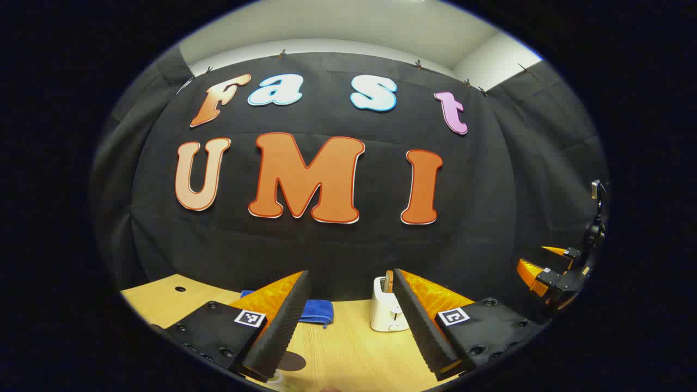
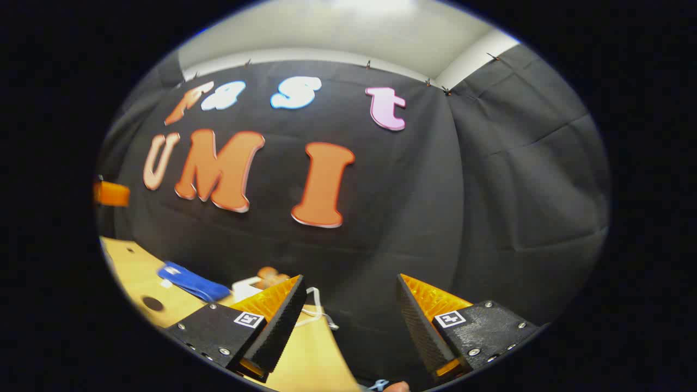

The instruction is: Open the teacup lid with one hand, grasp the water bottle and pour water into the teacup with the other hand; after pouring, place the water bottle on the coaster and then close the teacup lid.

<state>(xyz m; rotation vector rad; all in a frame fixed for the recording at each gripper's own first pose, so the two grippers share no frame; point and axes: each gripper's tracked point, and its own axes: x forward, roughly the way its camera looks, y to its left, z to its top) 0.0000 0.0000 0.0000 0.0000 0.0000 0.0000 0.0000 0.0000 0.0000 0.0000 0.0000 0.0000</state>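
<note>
1. Left gripper point(image 1: 348, 321) is up high and level, jaws spread wide, nothing between them. It looks over the bench point(image 1: 348, 354) toward the booth wall.

2. Right gripper point(image 2: 348, 326), same story: jaws wide apart, holding nothing, tipped up at the wall. In the left gripper view it sits far off at the right edge point(image 1: 550, 267), well apart from the left one.

3. Now, where are the task things? At the very bottom of the left gripper view, just below the left finger, there is a pale round rim point(image 1: 276, 377) with a dark round patch point(image 1: 291, 360) beside it. That patch may be the coaster, and the rim may be the teacup, but both are too cut off to say for sure. I cannot pick out the bottle.

4. Other things on the bench: a white toaster point(image 1: 387, 311) with a slice in it, straight ahead between the left gripper's fingers, and a blue cloth point(image 1: 316, 311) to its left. The right gripper view catches the same cloth point(image 2: 190, 283) and toaster point(image 2: 256, 284) off to its left.

5. The relation that counts: whatever that rim is, it lies below and slightly left of the left gripper, not ahead. So the left is likely the nearer hand, and it would have to tilt down and drop before any grasp.

6. By my reading, nothing has started yet: no lid lifted, no bottle held.
</note>
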